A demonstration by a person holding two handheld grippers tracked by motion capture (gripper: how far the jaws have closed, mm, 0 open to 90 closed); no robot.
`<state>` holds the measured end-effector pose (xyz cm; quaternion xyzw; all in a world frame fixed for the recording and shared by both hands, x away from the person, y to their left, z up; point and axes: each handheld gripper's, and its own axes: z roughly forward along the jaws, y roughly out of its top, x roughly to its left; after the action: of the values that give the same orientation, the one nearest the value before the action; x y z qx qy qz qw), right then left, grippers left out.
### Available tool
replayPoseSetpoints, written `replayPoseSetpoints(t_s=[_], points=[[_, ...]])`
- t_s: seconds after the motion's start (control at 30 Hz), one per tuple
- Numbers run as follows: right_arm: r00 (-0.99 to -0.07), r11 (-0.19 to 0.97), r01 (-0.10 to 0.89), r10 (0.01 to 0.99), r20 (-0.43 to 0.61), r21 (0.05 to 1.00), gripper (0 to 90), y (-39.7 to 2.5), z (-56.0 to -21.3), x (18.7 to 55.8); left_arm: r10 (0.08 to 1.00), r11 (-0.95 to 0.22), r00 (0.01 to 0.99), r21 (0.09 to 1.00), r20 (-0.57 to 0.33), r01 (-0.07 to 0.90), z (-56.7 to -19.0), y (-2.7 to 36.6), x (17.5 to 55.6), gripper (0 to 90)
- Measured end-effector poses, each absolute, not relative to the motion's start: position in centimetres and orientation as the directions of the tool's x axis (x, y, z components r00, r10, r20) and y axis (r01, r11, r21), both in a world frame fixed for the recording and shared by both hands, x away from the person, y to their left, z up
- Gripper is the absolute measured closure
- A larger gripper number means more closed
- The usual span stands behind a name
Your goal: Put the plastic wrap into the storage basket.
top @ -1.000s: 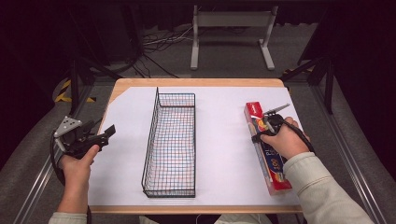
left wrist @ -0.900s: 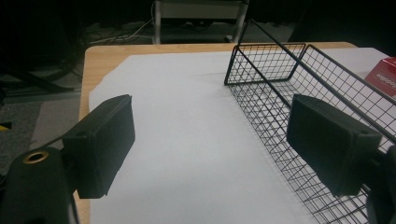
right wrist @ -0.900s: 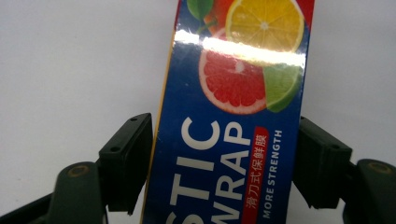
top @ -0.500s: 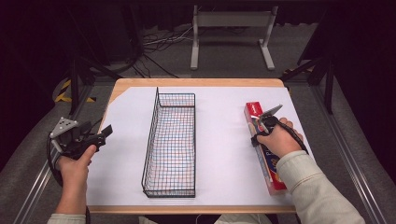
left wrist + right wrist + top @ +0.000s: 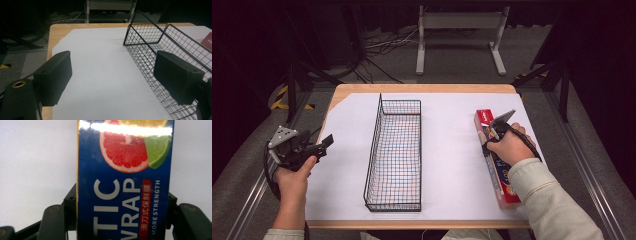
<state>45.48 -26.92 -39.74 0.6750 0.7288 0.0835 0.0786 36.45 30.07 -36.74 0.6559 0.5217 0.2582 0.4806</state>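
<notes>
A: Red-and-blue cling wrap box (image 5: 497, 160) lies lengthwise near the right edge of the white sheet (image 5: 452, 145), well apart from the wire basket (image 5: 394, 155) in the middle. Right gripper (image 5: 497, 131) is down over the far half of the box.

B: Clamped?

A: Looks like it. In the right gripper view the jaws sit against both long sides of the box (image 5: 125, 195), no gap I can see. Can't tell squeeze force. Box is flat on the sheet, not lifted.

B: Left side?

A: Left gripper (image 5: 326, 142) hovers at the left table edge, jaws wide apart, nothing between them. Its own view looks across bare sheet at the basket (image 5: 160, 50), which is empty as far as I can see.

B: So which step?

A: My read: the grasp on the box, pre-lift. Next would be a straight lift, carry left, clear the basket's near wall, lower in with the box parallel to the basket's long axis. The grip is off-centre toward the far end, so the near end may sag or swing.

B: Blind spots?

A: From the high view the hand covers the contact points. The right gripper view crops both box ends, and the print is only partly readable. The basket's near end is cut off in the left gripper view.
</notes>
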Motion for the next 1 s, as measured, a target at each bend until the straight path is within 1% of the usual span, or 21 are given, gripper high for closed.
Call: replayPoseSetpoints(t_s=[0.23,0.37,0.57,0.7,0.83,1.0], points=[[-0.059,0.053,0.963,0.998,0.017,0.263,39.2,-26.4,-38.4,45.4,0.932,0.002,0.326,0.901,-0.159,0.435,-36.7,30.1,36.3,16.0],[-0.025,0.014,0.969,0.999,0.043,0.246,39.3,-25.7,-37.2,45.6,0.933,0.004,0.322,0.900,-0.160,0.436,-36.7,30.3,36.0,15.9],[-0.044,0.030,0.958,0.998,0.044,0.285,39.3,-24.3,-35.6,46.1,0.938,0.010,0.309,0.901,-0.159,0.434,-36.7,30.6,35.6,16.0],[-0.007,-0.015,0.962,0.997,0.080,0.274,39.4,-23.1,-34.7,46.5,0.940,0.011,0.302,0.900,-0.158,0.437,-36.8,31.0,35.0,16.0],[-0.017,-0.003,0.964,0.997,0.071,0.267,39.5,-22.0,-34.1,46.7,0.942,0.016,0.296,0.899,-0.161,0.437,-36.9,31.2,34.8,15.9],[-0.038,0.018,0.957,0.997,0.064,0.288,39.4,-20.1,-32.9,47.0,0.942,0.033,0.288,0.901,-0.174,0.433,-36.8,31.6,34.6,15.9]])
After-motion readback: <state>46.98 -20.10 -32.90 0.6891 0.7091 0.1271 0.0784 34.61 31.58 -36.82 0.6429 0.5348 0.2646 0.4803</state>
